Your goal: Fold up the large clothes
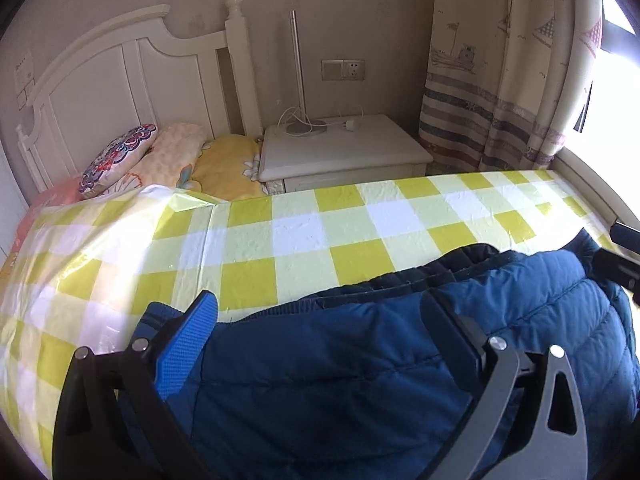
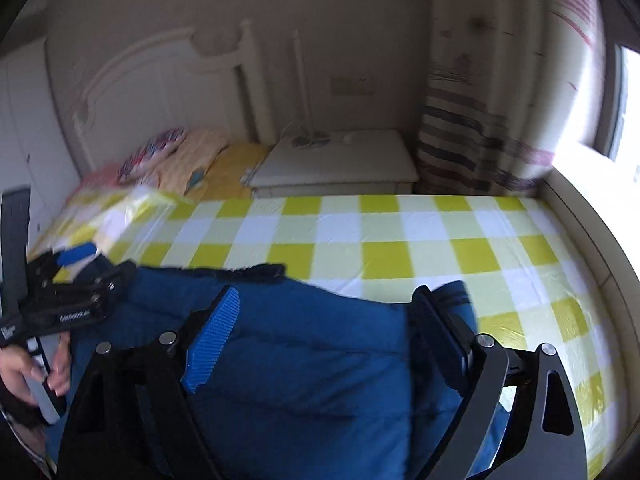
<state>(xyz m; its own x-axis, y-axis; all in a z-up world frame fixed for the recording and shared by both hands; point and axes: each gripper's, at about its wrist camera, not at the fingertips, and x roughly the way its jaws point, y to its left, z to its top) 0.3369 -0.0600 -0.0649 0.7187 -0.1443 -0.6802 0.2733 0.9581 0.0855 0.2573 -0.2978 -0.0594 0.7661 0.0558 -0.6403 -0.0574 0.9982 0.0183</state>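
Blue puffy jacket point(image 1: 360, 380) bunched at six o'clock on checked bench point(image 1: 320, 232). Left tongs point(image 1: 320, 320) and right tongs point(image 2: 324, 312) spread wide, straddling padding. Could slip: slick, springy fabric.

Open checked cloth point(image 1: 304, 236) beyond jacket point(image 1: 360, 360); pillows point(image 1: 168, 156) far-left.

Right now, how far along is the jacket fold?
Done: the blue puffer jacket lies bunched on the yellow checked cloth, apparently folded over at least once; how many folds I cannot tell. In hand: left gripper and right gripper both sit open over the jacket, fingers either side of the padding, gripping nothing. Left: close on an edge, finish folding, flatten the bundle.
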